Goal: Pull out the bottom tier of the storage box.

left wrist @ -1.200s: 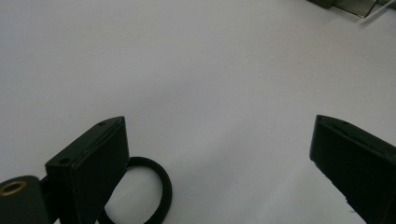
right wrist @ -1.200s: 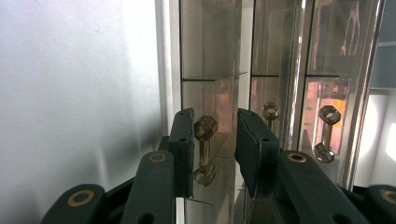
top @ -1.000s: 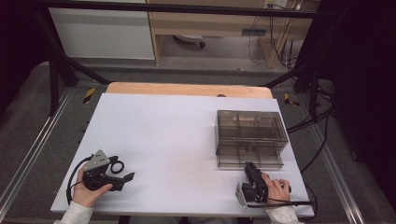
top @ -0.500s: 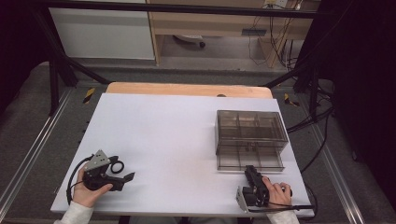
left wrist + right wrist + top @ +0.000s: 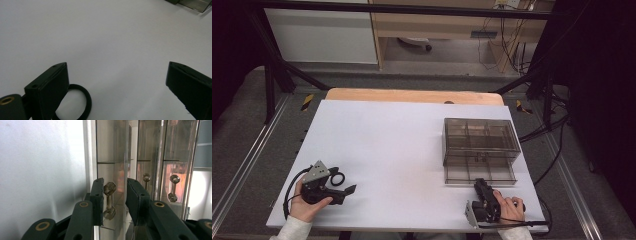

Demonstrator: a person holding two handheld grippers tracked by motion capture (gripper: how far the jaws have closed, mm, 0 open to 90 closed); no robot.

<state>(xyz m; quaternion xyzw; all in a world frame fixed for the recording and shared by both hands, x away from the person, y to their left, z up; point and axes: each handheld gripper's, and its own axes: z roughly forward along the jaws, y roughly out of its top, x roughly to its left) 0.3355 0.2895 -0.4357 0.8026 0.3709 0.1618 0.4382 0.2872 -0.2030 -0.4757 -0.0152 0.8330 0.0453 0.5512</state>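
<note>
Shifting slightly back toward the near edge since a second ago, the right gripper (image 5: 479,186) is now sitting just in front of the organiser; the left gripper (image 5: 343,184) is staying put.

Left: left gripper resting on the white surface (image 5: 402,145) near its near-left corner, fingers (image 5: 52,85) spread wide and holding nothing; a black rubber ring (image 5: 75,105) is lying flat just beside the left finger.

Right: smoky transparent plastic drawer organiser (image 5: 479,142) standing on the surface. Right gripper's fingers (image 5: 98,200) are bracketing a clear dumbbell-shaped drawer handle (image 5: 109,201), narrowly parted, with gaps visible on both sides.
</note>
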